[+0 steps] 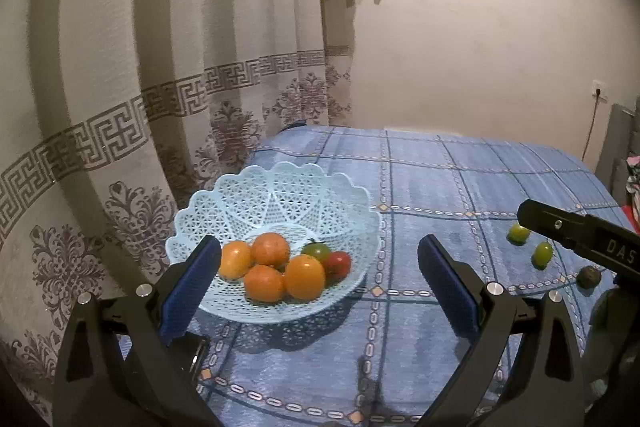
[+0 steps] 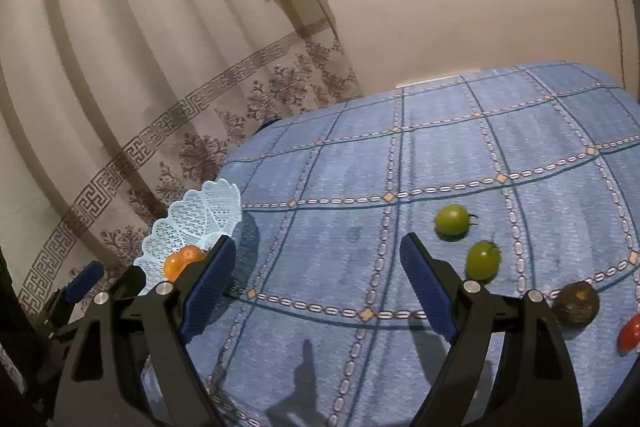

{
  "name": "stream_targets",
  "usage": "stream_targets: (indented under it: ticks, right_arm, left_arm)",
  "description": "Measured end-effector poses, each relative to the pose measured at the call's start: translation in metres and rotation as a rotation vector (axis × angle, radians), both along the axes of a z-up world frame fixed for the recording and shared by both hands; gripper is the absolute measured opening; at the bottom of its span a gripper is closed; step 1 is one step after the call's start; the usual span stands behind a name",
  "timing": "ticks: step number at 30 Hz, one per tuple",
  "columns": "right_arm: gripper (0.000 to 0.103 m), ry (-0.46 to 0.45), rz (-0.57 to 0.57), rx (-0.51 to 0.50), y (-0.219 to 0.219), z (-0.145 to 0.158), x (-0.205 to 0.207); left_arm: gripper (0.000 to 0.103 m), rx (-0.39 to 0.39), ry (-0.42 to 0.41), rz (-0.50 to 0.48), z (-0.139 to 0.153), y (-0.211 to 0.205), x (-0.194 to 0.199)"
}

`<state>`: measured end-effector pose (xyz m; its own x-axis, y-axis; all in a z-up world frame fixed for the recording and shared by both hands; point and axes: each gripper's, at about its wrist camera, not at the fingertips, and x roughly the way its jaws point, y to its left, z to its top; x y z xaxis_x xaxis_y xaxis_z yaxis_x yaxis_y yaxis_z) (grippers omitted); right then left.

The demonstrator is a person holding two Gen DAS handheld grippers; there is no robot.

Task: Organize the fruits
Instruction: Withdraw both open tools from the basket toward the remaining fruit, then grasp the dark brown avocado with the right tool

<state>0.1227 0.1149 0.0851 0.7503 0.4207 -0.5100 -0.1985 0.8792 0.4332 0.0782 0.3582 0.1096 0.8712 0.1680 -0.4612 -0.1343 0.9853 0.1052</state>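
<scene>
**Fruit on blue checked cloth, part sorted**

Basket (image 1: 224, 199): pale blue lattice plastic, at the cloth's (image 1: 440, 179) left edge by the curtain (image 1: 120, 67). Contents: four orange fruits (image 1: 304, 275), one green tomato (image 1: 316, 251), one red tomato (image 1: 338, 264).

Loose on the cloth, well right of the basket: two green tomatoes (image 2: 452, 219) (image 2: 483, 260), one dark brown fruit (image 2: 576, 303), one red tomato (image 2: 631, 331) at the picture's edge.

Left gripper (image 1: 320, 281): jaws spread wide, empty, facing the basket.

Right gripper (image 2: 316, 285): jaws spread wide, empty, above bare cloth.
</scene>
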Motion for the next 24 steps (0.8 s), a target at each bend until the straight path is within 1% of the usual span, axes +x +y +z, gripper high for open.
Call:
stream_targets:
  ticks: [4, 9, 17, 24]
  right_arm:
    - [0.084, 0.005, -0.015, -0.013, -0.011, -0.003, -0.003]
    - [0.084, 0.008, -0.03, -0.063, -0.028, -0.008, -0.011]
    - [0.084, 0.025, -0.085, -0.102, -0.068, -0.016, -0.022]
    - [0.083, 0.052, -0.121, -0.149, -0.101, -0.027, -0.031]
  left_arm:
    - [0.1, 0.002, 0.013, -0.026, -0.002, -0.011, 0.002]
    - [0.1, 0.006, 0.033, -0.061, -0.007, -0.026, 0.006]
    - [0.1, -0.003, 0.077, -0.114, -0.016, -0.051, 0.015]
    - [0.1, 0.014, 0.102, -0.152, -0.024, -0.077, 0.022]
